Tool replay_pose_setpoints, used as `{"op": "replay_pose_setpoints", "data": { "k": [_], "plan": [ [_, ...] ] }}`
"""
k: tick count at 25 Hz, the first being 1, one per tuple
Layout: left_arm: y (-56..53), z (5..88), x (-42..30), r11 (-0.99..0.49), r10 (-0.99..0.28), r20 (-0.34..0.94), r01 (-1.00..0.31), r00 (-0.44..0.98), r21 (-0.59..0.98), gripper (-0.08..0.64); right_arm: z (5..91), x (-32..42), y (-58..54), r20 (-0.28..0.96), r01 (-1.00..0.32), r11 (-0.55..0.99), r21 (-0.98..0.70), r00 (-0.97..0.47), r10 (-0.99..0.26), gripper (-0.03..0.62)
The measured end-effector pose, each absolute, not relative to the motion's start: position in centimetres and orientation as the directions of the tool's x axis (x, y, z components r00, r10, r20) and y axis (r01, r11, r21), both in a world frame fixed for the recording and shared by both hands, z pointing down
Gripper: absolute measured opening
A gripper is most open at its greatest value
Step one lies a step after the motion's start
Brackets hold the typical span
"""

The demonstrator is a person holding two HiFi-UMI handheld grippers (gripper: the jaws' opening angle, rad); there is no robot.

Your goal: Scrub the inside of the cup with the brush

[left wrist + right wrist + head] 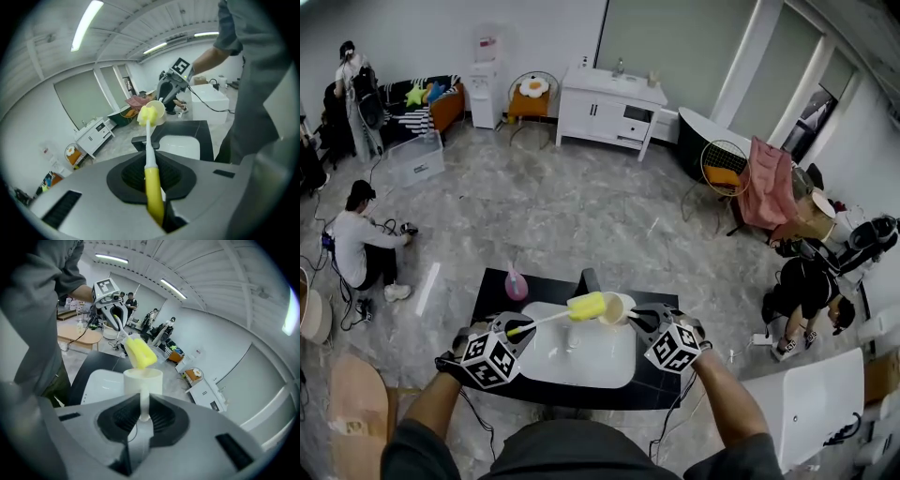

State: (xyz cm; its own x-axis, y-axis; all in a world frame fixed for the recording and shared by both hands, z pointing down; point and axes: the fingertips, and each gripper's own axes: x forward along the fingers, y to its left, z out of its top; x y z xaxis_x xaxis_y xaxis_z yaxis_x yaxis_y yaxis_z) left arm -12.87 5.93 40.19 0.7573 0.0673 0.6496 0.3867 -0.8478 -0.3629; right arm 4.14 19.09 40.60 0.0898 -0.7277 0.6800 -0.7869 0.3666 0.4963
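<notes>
My left gripper (pixel 517 330) (pixel 151 164) is shut on the brush's yellow handle (pixel 153 192). A white shaft runs from the handle to the yellow sponge head (pixel 586 306) (pixel 147 114) (pixel 139 352). My right gripper (pixel 642 319) (pixel 143 411) is shut on the handle of a cream cup (pixel 617 307) (pixel 143 380). The cup hangs above the white basin (pixel 609 361), its mouth turned toward the brush. The sponge head sits at the cup's rim, most of it outside the cup. Each gripper view shows the other gripper, the right (pixel 176 79) and the left (pixel 110 301), beyond the cup.
The basin rests on a black table (pixel 661 389). A pink bottle (pixel 516 284) stands at the table's far left corner. A person (pixel 364 246) sits on the floor at left, and others crouch at right (pixel 806 291). A white cabinet (pixel 609 108) lines the far wall.
</notes>
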Motion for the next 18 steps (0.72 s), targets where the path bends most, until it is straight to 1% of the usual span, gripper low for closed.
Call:
{"op": "replay_pose_setpoints", "data": {
  "k": [5, 12, 15, 18],
  "plan": [
    [6.9, 40.6, -11.0, -0.766, 0.044, 0.711, 0.480, 0.702, -0.426, 0.032, 40.6, 3.4, 18.0, 0.710, -0.741, 0.424, 0.520, 0.100, -0.697, 0.048],
    [8.4, 42.6, -9.9, -0.693, 0.032, 0.793, 0.585, 0.609, -0.421, 0.032, 42.3, 1.5, 17.2, 0.771, -0.683, 0.526, 0.507, 0.087, -0.630, 0.048],
    [9.6, 43.2, -9.8, -0.662, 0.042, 0.804, 0.619, 0.593, -0.422, 0.032, 43.1, 0.5, 17.1, 0.794, -0.672, 0.559, 0.485, 0.071, -0.604, 0.048],
    [10.0, 43.0, -9.2, -0.646, 0.034, 0.801, 0.625, 0.597, -0.439, 0.032, 43.7, -0.2, 17.1, 0.813, -0.639, 0.600, 0.482, 0.069, -0.579, 0.048]
  ]
}}
